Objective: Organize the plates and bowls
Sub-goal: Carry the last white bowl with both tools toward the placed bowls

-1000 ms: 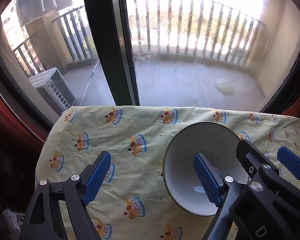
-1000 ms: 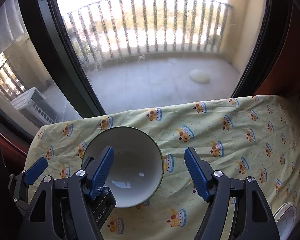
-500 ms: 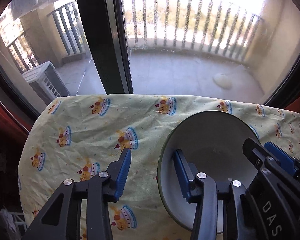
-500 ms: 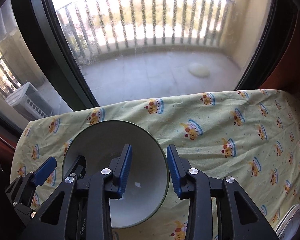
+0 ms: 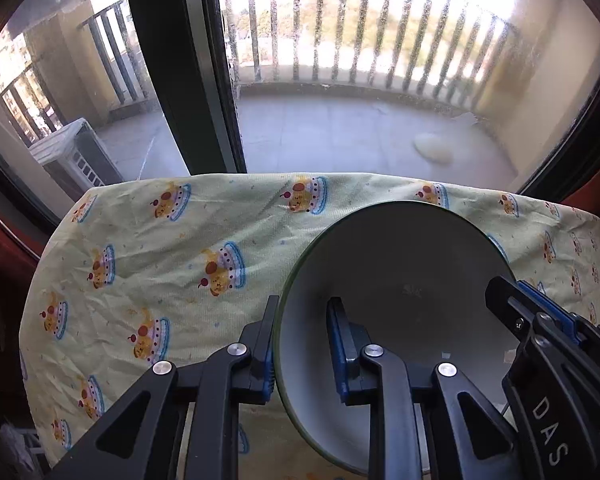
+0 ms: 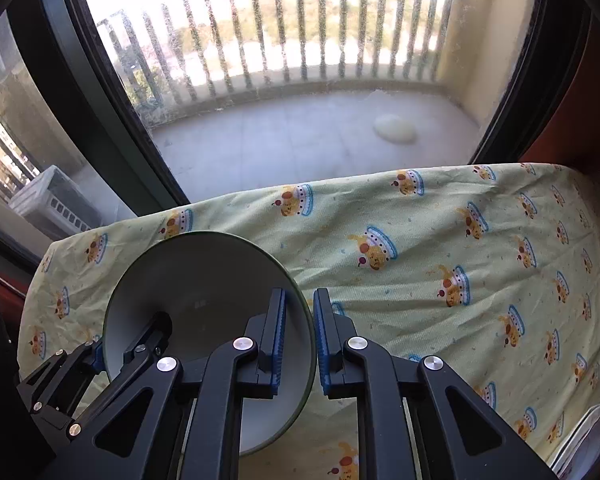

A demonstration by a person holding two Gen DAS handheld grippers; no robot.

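L tongs (image 5: 306, 344) & R tongs (image 6: 299, 342) both clamped.

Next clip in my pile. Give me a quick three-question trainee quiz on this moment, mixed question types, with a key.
1. True or false: the left gripper and the right gripper both clamp the rim of the same bowl.
2. Multiple choice: the bowl sits on A) a bare wooden table, B) a yellow tablecloth printed with cartoon cakes, C) a metal tray.
3. Short answer: which sides of the bowl's rim do the two grippers hold, seen from the person?

Key:
1. True. Each has just closed with one pad inside the bowl and one outside.
2. B.
3. Opposite sides: left gripper on the left rim, right gripper on the right rim.
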